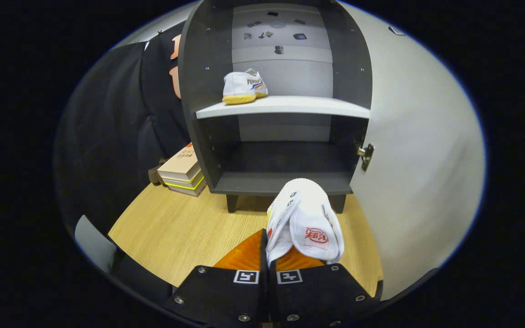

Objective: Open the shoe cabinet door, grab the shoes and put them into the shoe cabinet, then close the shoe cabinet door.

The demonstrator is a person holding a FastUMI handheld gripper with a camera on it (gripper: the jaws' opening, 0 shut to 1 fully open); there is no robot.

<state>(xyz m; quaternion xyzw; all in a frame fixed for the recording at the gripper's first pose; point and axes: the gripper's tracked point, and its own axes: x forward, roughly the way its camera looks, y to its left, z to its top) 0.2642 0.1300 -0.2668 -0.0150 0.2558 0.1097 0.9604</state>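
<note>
Gripper view: the gripper (268,255) is clamped on a white shoe (306,221), both fingers pressed against its side, held above the wooden tabletop (176,232) just in front of the shoe cabinet (280,177). The cabinet door (417,150) stands open. A second shoe (243,86) sits on the shelf (290,105). Books (181,172) lie beside the cabinet.

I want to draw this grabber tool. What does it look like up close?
The gripper has two chunky black blocks side by side, each with silver screws at the corners. Each block carries a small square black-and-white tag, like a tiny maze. From the blocks, two flat wedge-shaped jaws reach forward, narrowing toward their tips.
</note>
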